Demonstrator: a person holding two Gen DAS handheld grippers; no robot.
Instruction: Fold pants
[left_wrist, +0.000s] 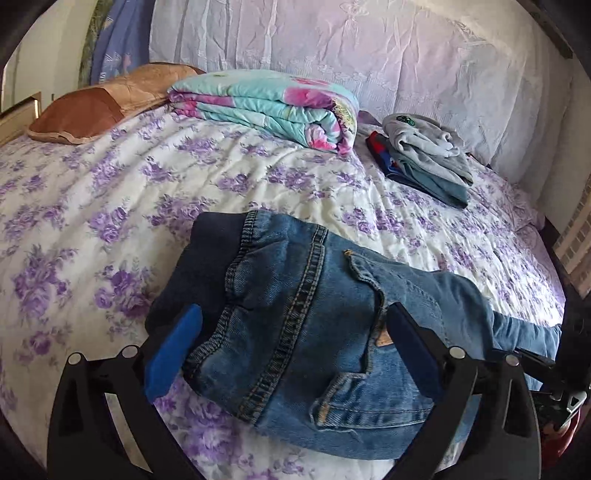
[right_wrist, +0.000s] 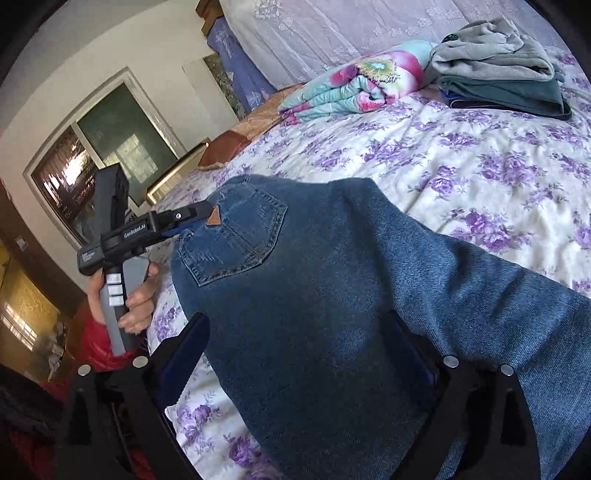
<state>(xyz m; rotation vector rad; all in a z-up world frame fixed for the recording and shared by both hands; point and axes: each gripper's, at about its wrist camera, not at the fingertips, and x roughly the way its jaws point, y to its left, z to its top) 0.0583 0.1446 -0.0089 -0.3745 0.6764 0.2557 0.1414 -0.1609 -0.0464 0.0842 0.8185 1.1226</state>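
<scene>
On the bed's purple-flowered quilt (left_wrist: 110, 206), the blue jeans (left_wrist: 306, 295) lie folded at the near edge, at 6 o'clock in both wrist views, waistband toward the left. The left gripper (left_wrist: 291, 332) and the right gripper (right_wrist: 299, 332) both stand spread wide, denim between the pads but not pinched. At 12 o'clock lie a folded floral blanket (left_wrist: 266, 107) and a stack of folded clothes (left_wrist: 428, 162); a brown pillow (left_wrist: 99, 103) rests at 10 o'clock, and a window (right_wrist: 107, 147) fills the left wall.

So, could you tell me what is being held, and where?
Nothing looks gripped: the left gripper is open around the waist of the jeans, and the right gripper is open around a leg.
</scene>
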